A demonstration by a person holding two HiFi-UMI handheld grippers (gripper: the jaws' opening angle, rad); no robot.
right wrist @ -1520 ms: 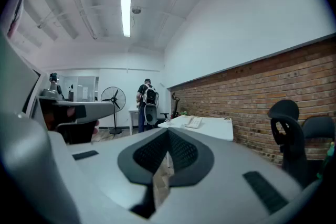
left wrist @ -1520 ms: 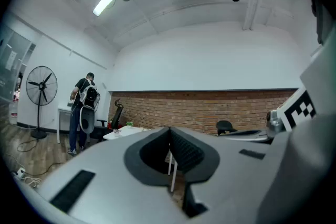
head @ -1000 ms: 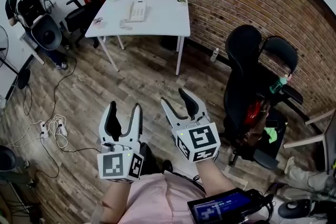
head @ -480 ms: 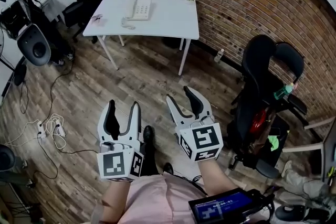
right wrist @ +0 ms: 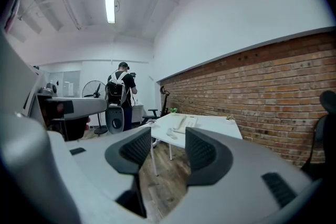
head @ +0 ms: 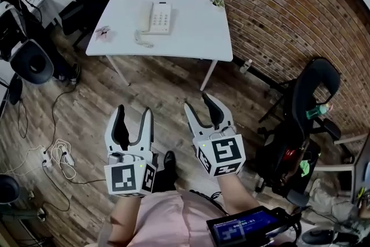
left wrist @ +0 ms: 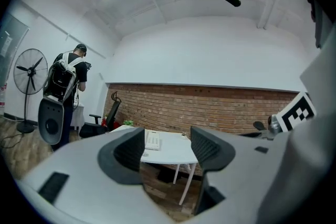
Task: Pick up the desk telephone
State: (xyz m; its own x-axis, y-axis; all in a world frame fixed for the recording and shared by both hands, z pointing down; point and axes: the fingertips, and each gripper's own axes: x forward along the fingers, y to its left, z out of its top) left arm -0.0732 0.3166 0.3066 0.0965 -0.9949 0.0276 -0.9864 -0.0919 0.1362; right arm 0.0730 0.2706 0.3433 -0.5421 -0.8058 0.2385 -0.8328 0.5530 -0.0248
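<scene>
I am holding left tongs (head: 133, 111) apart, empty. Right tongs (head: 198, 102) closing a bit, nothing between. Phone (head: 156, 17) lying on white table (head: 191, 37), well ahead. Probably light, hard, smooth plastic, handset maybe loose. I am thinking: grab base by both sides.

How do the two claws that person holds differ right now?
The left gripper holds its fingers apart; the right gripper is closing its fingers. The left gripper points straight ahead; the right gripper slants inward. The left cube and right cube show different markers. Both are empty and far from the telephone.
</scene>
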